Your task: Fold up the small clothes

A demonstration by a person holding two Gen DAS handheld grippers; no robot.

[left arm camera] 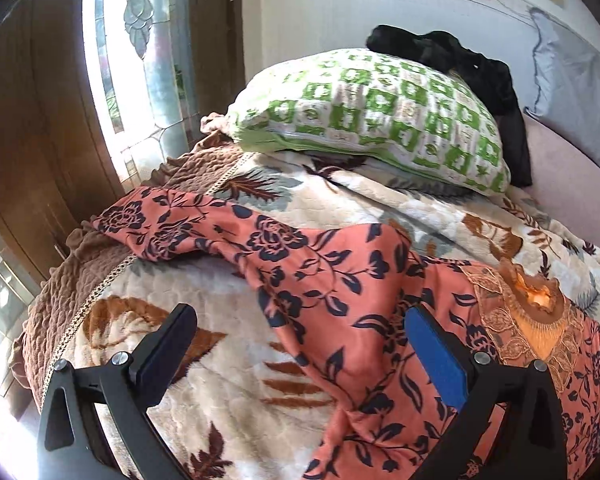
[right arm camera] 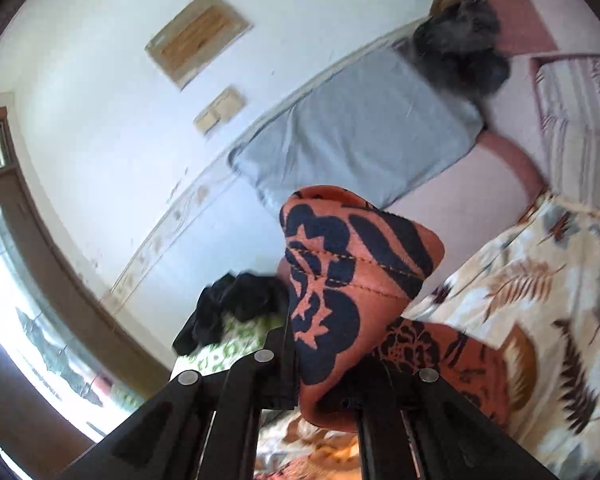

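Observation:
An orange garment (left arm camera: 332,292) with dark navy flowers and an embroidered neckline (left arm camera: 536,312) lies spread on the leaf-patterned blanket (left arm camera: 228,392). One sleeve stretches to the left. My left gripper (left arm camera: 300,344) hovers open above the garment, its blue-padded finger (left arm camera: 440,356) over the cloth and the other finger over the blanket, nothing clamped. In the right wrist view my right gripper (right arm camera: 332,364) is shut on a bunched fold of the same orange garment (right arm camera: 340,276), lifted off the bed with the view tilted.
A green-and-white pillow (left arm camera: 380,116) lies at the far end of the bed with a black garment (left arm camera: 460,64) on it. A grey pillow (right arm camera: 360,136) leans on the wall. A wooden door with glass (left arm camera: 132,60) stands left. Brown ruffled bedcover (left arm camera: 60,292) edges the bed.

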